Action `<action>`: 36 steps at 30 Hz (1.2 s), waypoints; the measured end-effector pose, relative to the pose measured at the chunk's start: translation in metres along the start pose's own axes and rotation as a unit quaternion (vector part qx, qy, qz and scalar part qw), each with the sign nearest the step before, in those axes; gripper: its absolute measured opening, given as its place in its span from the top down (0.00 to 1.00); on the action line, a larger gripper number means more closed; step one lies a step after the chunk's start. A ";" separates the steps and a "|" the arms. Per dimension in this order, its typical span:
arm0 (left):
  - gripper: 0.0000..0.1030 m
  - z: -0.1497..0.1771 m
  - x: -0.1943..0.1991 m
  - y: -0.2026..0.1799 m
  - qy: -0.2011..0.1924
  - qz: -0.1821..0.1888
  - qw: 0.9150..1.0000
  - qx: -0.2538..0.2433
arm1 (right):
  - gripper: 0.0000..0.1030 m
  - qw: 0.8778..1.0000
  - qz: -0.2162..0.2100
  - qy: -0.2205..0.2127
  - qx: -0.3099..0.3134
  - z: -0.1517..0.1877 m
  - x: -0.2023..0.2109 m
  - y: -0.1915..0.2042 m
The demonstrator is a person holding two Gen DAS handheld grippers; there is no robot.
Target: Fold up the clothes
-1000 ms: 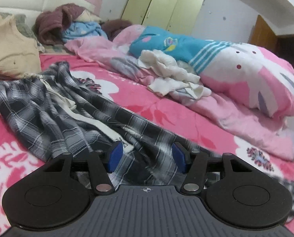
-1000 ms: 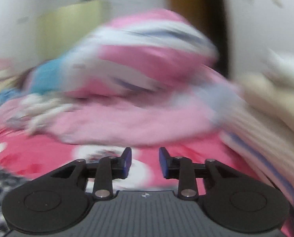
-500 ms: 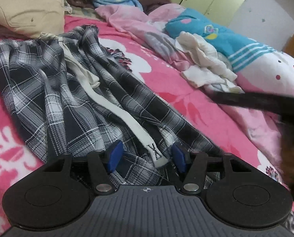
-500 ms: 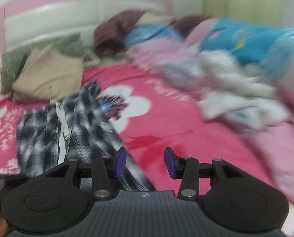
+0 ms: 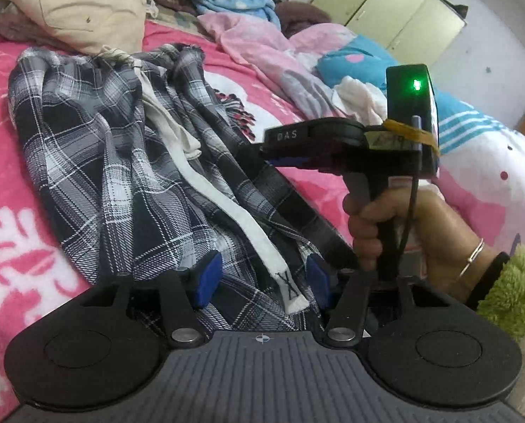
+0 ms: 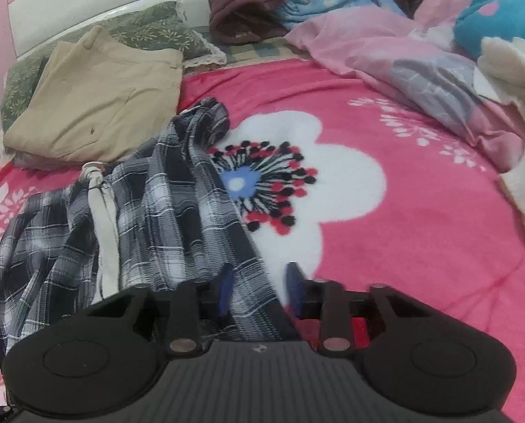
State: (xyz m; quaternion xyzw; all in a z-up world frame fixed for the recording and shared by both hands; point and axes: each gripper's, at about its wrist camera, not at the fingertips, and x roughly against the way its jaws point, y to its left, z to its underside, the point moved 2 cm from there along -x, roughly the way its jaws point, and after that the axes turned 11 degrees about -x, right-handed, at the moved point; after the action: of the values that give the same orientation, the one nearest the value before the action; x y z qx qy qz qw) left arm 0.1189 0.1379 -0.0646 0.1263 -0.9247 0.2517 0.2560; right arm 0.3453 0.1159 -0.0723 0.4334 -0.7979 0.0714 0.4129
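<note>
Garment: plaid trousers (image 5: 121, 162), black, grey and white check, lying crumpled lengthwise on the pink floral blanket (image 6: 403, 211); waist end far from both grippers, near end directly under them.
Drawstring: white cord (image 5: 248, 232), running down the cloth, its stitched tip lying between the left gripper's fingers.
Left gripper (image 5: 264, 280): blue pads apart, set over the near end of the trousers; cloth and cord tip lie in the gap, not pinched.
Right gripper (image 6: 259, 287): jaws closing, a gap showing between the blurred blue pads; the edge of the plaid cloth lies between them, not yet pressed. In the left wrist view it sits just ahead and right of the left gripper, held by a hand (image 5: 385, 225) with a bracelet and green fuzzy cuff.
Beyond the trousers: folded beige garment (image 6: 97, 98) at the far left, against a green pillow (image 6: 149, 28).
Far right: pink quilt (image 6: 403, 56), white fleece item (image 6: 512, 67).
</note>
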 end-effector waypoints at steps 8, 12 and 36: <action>0.48 -0.001 0.001 0.003 -0.004 -0.001 1.000 0.017 | 0.98 0.996 0.051 -0.058 0.038 -0.009 0.020 0.009; 0.48 -0.001 0.002 0.007 -0.006 -0.001 1.000 0.024 | 0.98 0.991 0.095 -0.092 0.019 -0.028 0.024 -0.007; 0.48 -0.001 0.001 0.012 -0.002 0.004 0.999 0.047 | 0.95 0.987 0.119 -0.098 0.044 -0.083 -0.013 -0.009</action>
State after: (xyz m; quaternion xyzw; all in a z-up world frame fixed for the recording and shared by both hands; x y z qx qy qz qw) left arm 0.1146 0.1487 -0.0679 0.1354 -0.9129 0.2960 0.2464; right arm 0.4050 0.1579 -0.0298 0.3577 -0.8767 0.1118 0.3017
